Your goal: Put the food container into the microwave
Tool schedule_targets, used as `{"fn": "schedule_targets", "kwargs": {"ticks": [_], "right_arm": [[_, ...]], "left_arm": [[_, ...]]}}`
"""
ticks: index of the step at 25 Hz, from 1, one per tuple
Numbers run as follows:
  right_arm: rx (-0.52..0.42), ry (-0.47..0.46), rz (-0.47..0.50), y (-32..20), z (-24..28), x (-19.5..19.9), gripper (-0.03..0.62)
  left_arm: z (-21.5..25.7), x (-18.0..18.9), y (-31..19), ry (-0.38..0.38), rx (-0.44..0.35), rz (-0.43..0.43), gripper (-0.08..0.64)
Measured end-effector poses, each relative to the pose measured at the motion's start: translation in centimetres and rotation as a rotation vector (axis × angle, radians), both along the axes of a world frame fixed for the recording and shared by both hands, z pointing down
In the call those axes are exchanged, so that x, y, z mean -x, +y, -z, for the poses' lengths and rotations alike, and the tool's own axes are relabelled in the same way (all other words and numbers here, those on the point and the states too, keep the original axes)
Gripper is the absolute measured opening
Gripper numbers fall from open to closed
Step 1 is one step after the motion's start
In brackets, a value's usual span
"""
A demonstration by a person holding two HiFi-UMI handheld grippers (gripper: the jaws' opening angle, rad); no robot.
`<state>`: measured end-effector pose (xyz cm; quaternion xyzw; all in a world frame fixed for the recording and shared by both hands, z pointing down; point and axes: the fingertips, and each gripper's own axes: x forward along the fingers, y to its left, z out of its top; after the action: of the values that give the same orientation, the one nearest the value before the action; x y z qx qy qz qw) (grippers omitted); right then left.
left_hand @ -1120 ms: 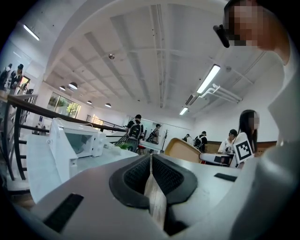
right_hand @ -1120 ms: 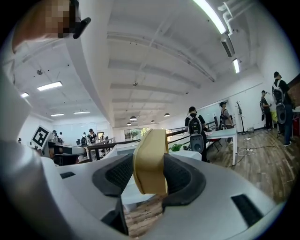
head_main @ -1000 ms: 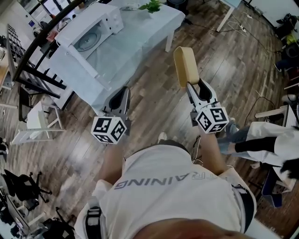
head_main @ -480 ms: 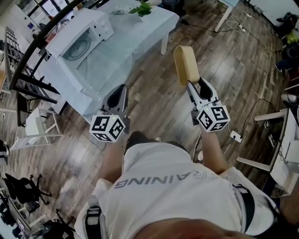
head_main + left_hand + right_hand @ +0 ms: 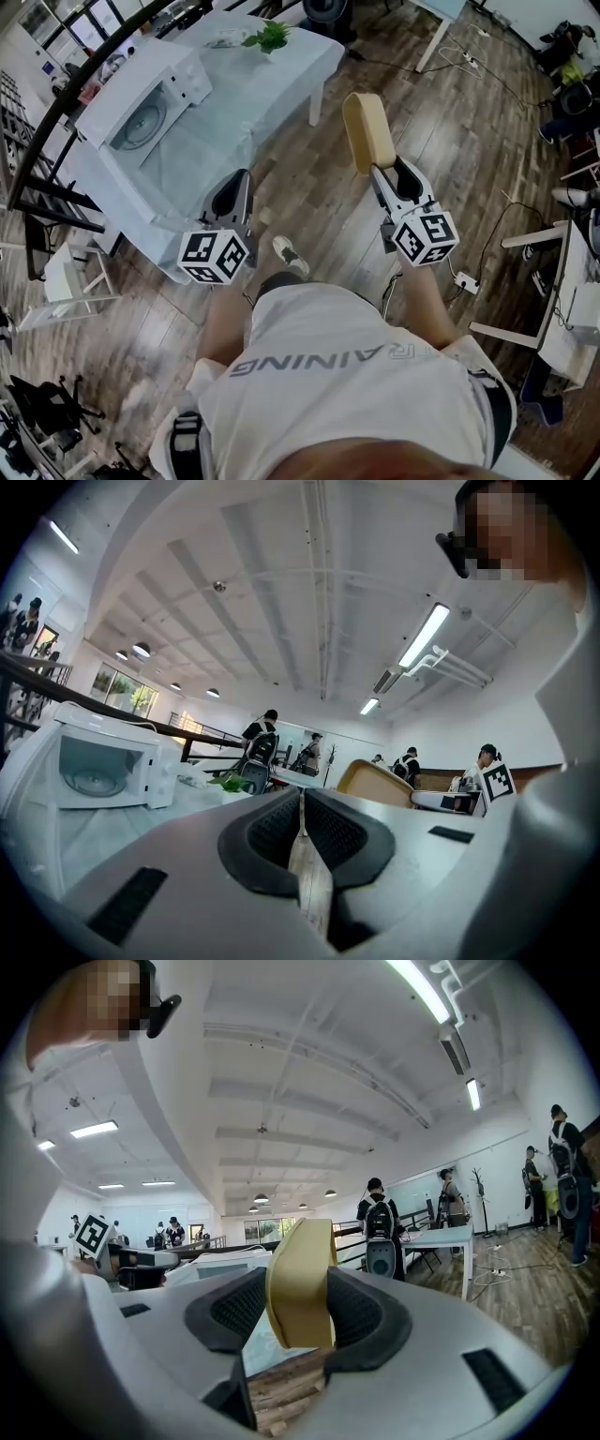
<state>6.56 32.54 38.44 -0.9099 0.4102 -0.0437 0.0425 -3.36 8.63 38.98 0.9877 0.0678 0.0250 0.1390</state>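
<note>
A tan food container stands on edge in the air over the wood floor, with my right gripper shut on its near end. In the right gripper view the container fills the gap between the dark pads of that gripper. My left gripper is level beside the table's corner, shut and empty; its pads meet in the left gripper view. The white microwave sits on the cloth-covered table with its door open and its turntable showing. It is also ahead at the left in the left gripper view.
A small green plant stands on the table's far end. A black railing and a white chair lie to the left. A power strip and another table are at the right. A shoe shows below the grippers.
The table and microwave have slid left and nearer in the head view as the person walks. Both grippers keep their pose and the container stays held. The person at the right is out of view.
</note>
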Motion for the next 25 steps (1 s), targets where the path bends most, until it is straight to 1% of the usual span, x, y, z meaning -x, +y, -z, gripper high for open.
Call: {"fn": "schedule_targets", "kwargs": {"ticks": [4,9,15,17,20,25], "right_arm": [[0.013,0.012,0.019,-2.1,0.8,-2.7,0.218],[0.034,-0.001,0.047,-6.0,0.8,-7.0,0.218],[0.052,-0.006,0.114,-12.0,0.8,-12.4,0.218],[0.053,-0.006,0.139,-14.3,0.8,-14.1,0.218],[0.050,-0.007,0.187,-17.8,0.5,-16.2,0.218],[0.033,-0.034,0.291,-23.9,-0.6,-18.8,0.218]], "left_arm": [[0.4,-3.0,-1.8,0.009,0.006,0.011,0.043],[0.3,-6.9,-5.1,0.008,0.013,0.032,0.043],[-0.2,-11.2,-10.4,-0.005,0.044,0.094,0.043],[-0.3,-12.5,-12.3,-0.003,0.067,0.117,0.043],[-0.5,-13.7,-15.0,-0.002,0.082,0.163,0.043],[-0.5,-14.1,-19.1,-0.009,0.069,0.255,0.043]]}}
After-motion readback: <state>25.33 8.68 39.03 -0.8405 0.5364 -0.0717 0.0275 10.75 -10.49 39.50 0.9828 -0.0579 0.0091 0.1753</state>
